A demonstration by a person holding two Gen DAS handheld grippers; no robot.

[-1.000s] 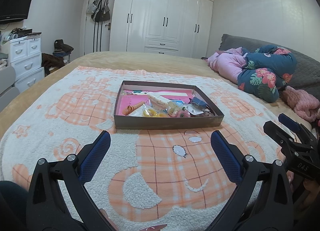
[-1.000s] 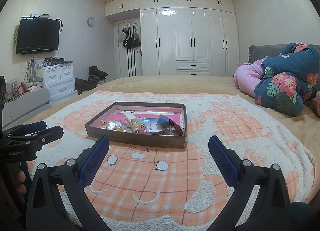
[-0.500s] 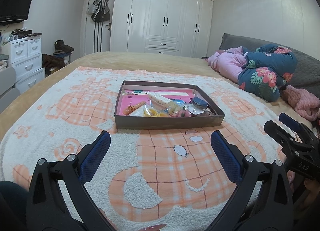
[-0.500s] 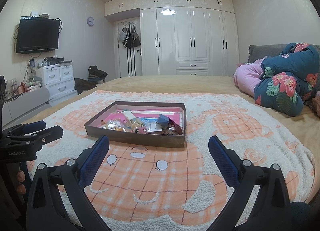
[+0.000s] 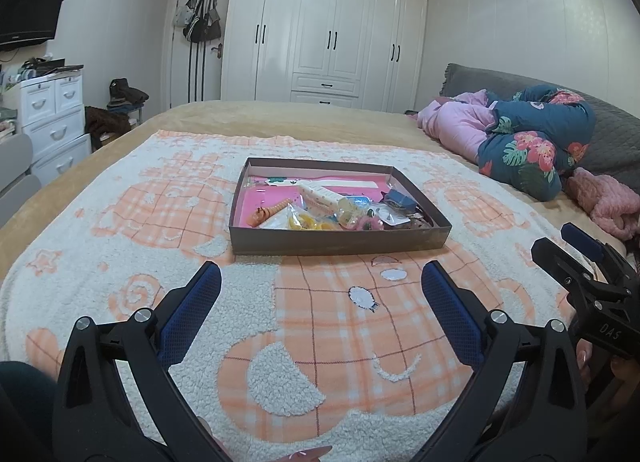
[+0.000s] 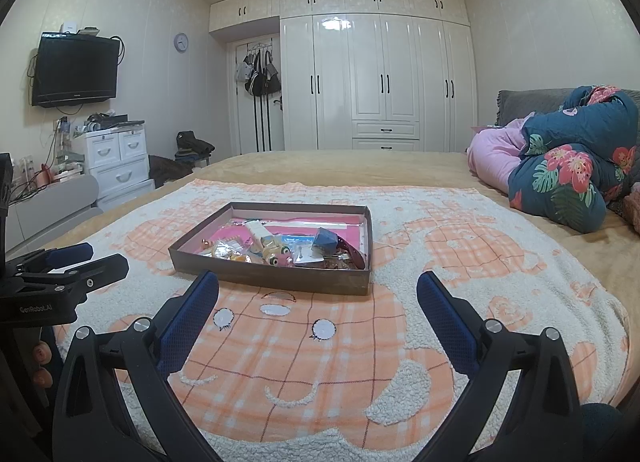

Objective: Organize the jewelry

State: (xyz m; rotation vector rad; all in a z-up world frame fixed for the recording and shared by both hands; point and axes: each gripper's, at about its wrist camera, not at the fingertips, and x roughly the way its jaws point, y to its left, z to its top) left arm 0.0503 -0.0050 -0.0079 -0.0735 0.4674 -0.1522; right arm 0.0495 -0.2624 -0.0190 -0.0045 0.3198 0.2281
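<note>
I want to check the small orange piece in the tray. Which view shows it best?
The left wrist view: the orange piece lies unobstructed on the tray's pink liner. In the right wrist view the tray's near wall and other packets mostly hide it.

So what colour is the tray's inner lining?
Pink, the tray floor; clearest in the left wrist view.
</note>
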